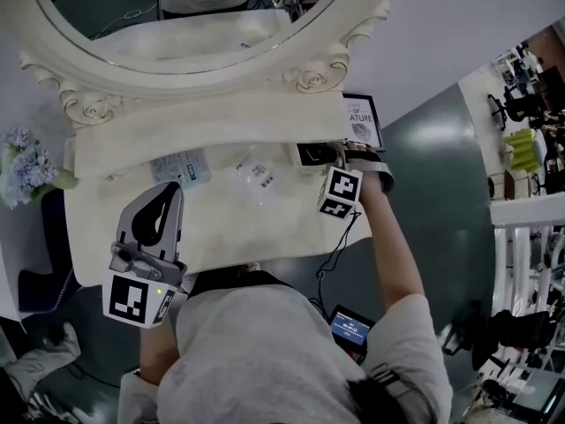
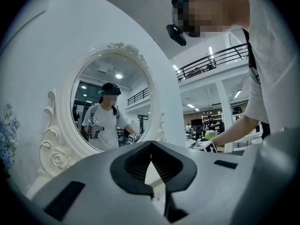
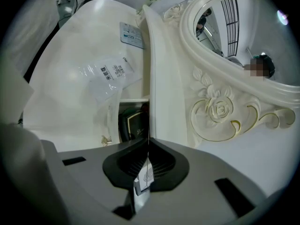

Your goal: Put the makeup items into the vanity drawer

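Note:
A small drawer (image 1: 311, 155) stands open at the right of the cream vanity (image 1: 265, 228), under its raised back ledge. A dark item (image 3: 133, 124) lies inside it. My right gripper (image 1: 340, 155) hovers at the drawer's right end, shut on a thin white sachet (image 3: 143, 181) seen edge-on between the jaws. A clear plastic packet (image 1: 252, 177) and a blue-white sachet (image 1: 181, 168) lie on the tabletop. My left gripper (image 1: 170, 193) rests over the table's front left, tilted upward, its jaws shut (image 2: 151, 143) with nothing in them.
An oval mirror (image 1: 194, 16) in a carved frame rises behind the ledge. A black-framed sign (image 1: 362, 120) stands at the back right. Pale blue flowers (image 1: 26, 168) sit off the table's left end. A handheld screen (image 1: 351, 329) hangs at the person's right side.

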`<state>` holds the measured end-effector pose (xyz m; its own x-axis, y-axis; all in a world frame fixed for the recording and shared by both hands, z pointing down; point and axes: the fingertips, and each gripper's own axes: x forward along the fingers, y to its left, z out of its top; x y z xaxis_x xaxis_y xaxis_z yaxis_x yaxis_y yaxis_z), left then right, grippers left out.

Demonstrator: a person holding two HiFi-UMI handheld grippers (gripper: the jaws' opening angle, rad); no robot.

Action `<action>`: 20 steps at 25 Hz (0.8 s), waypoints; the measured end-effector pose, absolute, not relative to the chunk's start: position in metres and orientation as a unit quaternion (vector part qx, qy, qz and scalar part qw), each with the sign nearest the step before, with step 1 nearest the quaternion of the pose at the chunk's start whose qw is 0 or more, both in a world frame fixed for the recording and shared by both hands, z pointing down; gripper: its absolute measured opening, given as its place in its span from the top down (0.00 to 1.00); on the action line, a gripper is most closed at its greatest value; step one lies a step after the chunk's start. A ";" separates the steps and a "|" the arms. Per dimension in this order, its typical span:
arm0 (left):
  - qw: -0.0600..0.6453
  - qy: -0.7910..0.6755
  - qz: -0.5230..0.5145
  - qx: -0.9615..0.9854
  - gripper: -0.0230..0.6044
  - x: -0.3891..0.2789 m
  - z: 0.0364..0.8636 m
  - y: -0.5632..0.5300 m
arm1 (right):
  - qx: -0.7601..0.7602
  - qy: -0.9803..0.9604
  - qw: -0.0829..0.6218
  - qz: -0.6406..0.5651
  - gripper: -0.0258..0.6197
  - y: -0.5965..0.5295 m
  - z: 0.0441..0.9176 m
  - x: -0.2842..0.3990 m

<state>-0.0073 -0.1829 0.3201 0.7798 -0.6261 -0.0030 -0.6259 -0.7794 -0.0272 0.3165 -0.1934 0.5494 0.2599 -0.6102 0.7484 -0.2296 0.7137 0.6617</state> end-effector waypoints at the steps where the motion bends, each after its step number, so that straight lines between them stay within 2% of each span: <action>1: 0.013 0.333 -0.003 -0.943 0.94 -0.008 0.320 -0.183 | 0.356 -0.595 0.708 -0.132 0.92 -0.194 0.550 0.316; 15: 0.015 0.336 -0.004 -0.942 0.94 -0.015 0.319 -0.176 | 0.409 -0.601 0.678 -0.109 0.92 -0.188 0.552 0.319; 20: 0.017 0.333 -0.001 -0.943 0.94 -0.016 0.318 -0.173 | 0.463 -0.610 0.637 -0.085 0.92 -0.186 0.537 0.318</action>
